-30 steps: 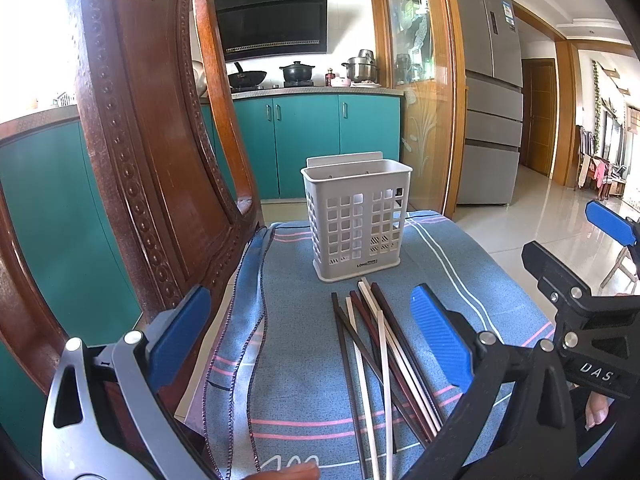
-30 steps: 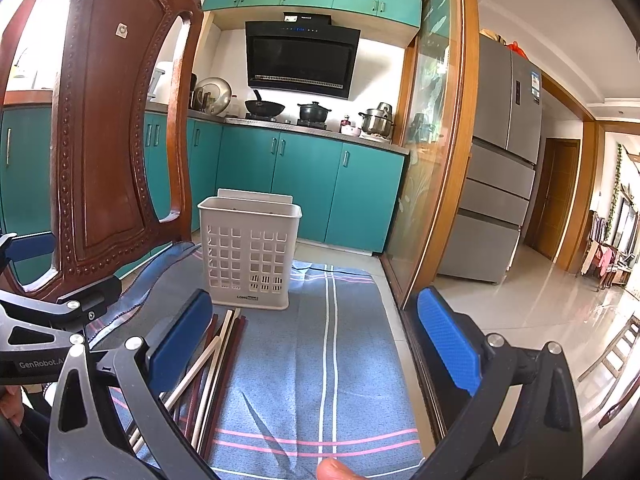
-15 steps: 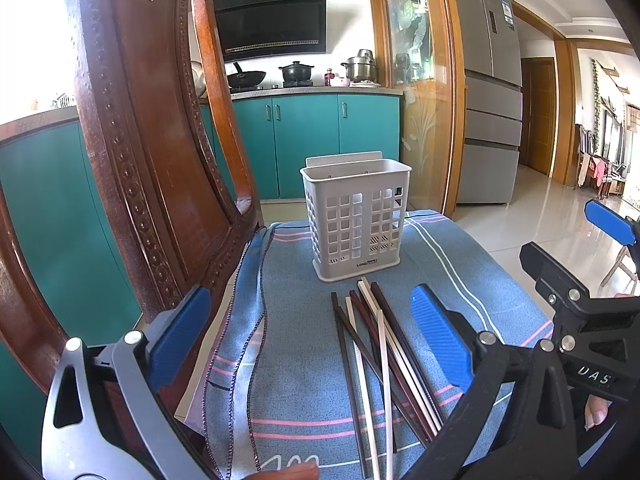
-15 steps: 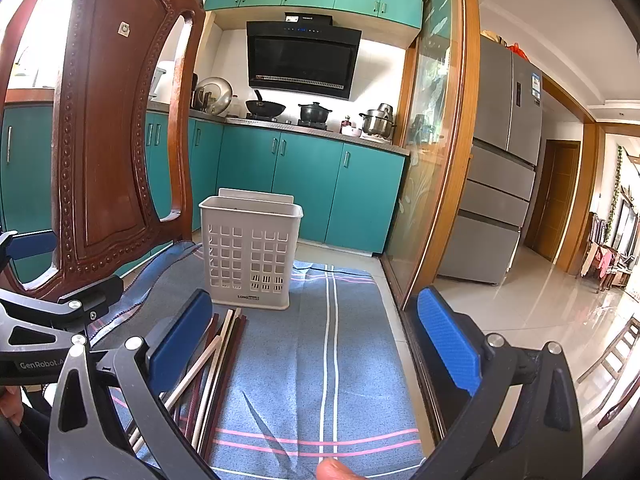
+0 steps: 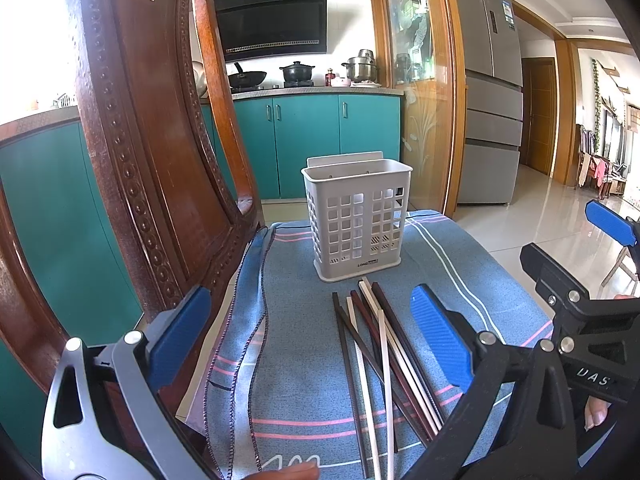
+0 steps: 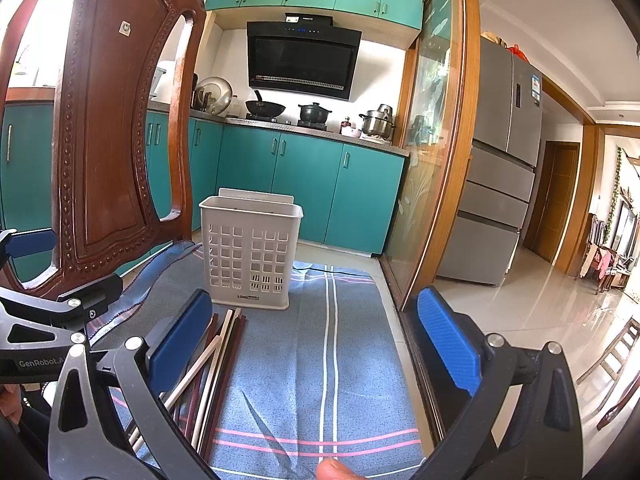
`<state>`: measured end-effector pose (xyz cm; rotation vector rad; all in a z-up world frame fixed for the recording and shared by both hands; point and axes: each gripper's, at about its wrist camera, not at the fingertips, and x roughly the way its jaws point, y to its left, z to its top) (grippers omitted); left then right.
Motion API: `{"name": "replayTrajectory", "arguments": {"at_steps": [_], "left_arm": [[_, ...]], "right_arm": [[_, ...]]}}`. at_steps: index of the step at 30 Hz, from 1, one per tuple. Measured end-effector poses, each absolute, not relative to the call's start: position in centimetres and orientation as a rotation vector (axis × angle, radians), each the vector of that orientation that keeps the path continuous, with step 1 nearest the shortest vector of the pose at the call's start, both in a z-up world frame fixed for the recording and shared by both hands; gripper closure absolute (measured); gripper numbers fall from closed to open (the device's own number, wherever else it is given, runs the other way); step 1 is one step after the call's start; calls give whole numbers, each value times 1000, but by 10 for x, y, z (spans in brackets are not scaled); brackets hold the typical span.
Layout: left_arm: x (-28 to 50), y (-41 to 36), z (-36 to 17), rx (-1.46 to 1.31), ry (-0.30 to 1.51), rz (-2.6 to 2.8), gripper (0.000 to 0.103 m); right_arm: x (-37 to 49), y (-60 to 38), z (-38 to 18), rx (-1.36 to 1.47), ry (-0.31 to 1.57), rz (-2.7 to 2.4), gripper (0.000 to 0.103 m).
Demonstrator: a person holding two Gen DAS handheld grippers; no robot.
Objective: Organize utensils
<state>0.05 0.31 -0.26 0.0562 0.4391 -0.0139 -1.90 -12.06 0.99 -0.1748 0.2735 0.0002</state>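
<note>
Nothing moved, dark and pale chopsticks (image 5: 376,344) fanned flat, unheld

I note a white lattice basket (image 5: 357,224), dark brown and cream chopsticks (image 5: 380,344), blue cloth (image 6: 320,360) striped pink and white.

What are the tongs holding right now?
Nothing. The left tongs and right tongs are both open and empty. The chopsticks lie on the cloth in front of the basket.
</note>
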Motion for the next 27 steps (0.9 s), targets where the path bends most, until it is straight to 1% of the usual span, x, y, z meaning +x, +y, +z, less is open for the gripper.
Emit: {"name": "replayTrajectory", "arguments": {"at_steps": [27], "left_arm": [[1,4,-3,57,439,-14,3]], "right_arm": [[-21,-123,9,-171,268,-4,3]]}}
